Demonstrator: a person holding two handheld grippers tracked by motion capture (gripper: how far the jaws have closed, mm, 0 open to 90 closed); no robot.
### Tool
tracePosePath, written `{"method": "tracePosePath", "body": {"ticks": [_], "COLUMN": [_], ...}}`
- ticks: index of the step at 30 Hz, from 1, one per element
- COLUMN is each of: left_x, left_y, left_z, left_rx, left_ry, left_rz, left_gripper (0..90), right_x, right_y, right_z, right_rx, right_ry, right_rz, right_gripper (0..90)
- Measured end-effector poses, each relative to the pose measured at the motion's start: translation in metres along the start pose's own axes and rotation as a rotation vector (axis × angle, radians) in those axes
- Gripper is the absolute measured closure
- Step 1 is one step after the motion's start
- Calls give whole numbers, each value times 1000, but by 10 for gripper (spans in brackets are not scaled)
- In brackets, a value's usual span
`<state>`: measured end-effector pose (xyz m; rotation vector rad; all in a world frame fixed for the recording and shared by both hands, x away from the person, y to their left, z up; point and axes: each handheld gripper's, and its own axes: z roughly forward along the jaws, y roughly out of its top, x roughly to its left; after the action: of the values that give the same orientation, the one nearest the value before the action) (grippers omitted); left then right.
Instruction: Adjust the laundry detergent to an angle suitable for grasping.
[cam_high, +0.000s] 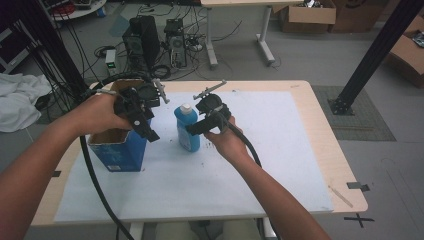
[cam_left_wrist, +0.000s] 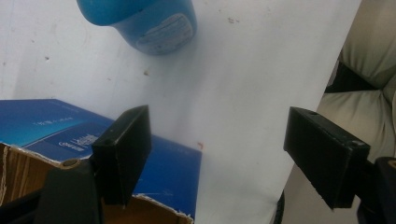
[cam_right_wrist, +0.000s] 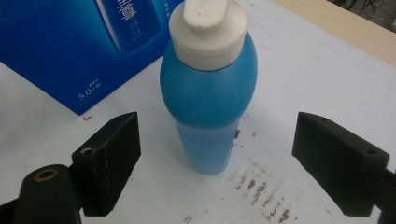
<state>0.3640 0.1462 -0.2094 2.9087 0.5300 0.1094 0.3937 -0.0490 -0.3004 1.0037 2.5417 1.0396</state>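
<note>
The blue bottle (cam_high: 187, 129) with its white cap (cam_right_wrist: 208, 33) is standing upright on the white sheet (cam_high: 240, 170) covering the table (cam_high: 327, 145), just to the right of the open blue carton (cam_high: 120, 147). The right gripper (cam_high: 192, 131) is hovering close against the bottle's right side. In the right gripper view its jaws are standing wide apart, the bottle rising in the gap between them, and the pads are pressing on nothing. The left gripper (cam_high: 150, 134) is hanging over the carton's near right corner, pointing down. In the left gripper view its jaws are also spread wide and holding nothing, one jaw above the carton's torn cardboard rim (cam_left_wrist: 154, 201) and the other over the sheet's edge. The bottle (cam_left_wrist: 144, 21) is showing beyond them, well clear of those jaws. A black cable (cam_high: 97, 185) is trailing off the table's near edge.
</note>
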Motion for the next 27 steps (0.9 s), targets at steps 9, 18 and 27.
{"method": "tracePosePath", "body": {"ticks": [9, 18, 27], "left_x": [2, 4, 4], "left_y": [-1, -3, -4], "left_z": [2, 3, 3], "left_rx": [0, 2, 0], "left_ry": [-3, -5, -8], "left_rz": [1, -3, -9], "left_gripper": [240, 240, 240], "right_x": [5, 10, 10], "right_y": [3, 6, 9], "right_z": [14, 26, 37], "right_rx": [-5, -18, -16], "right_ry": [-10, -14, -29], "right_rz": [7, 16, 32], "right_gripper": [153, 153, 153]}}
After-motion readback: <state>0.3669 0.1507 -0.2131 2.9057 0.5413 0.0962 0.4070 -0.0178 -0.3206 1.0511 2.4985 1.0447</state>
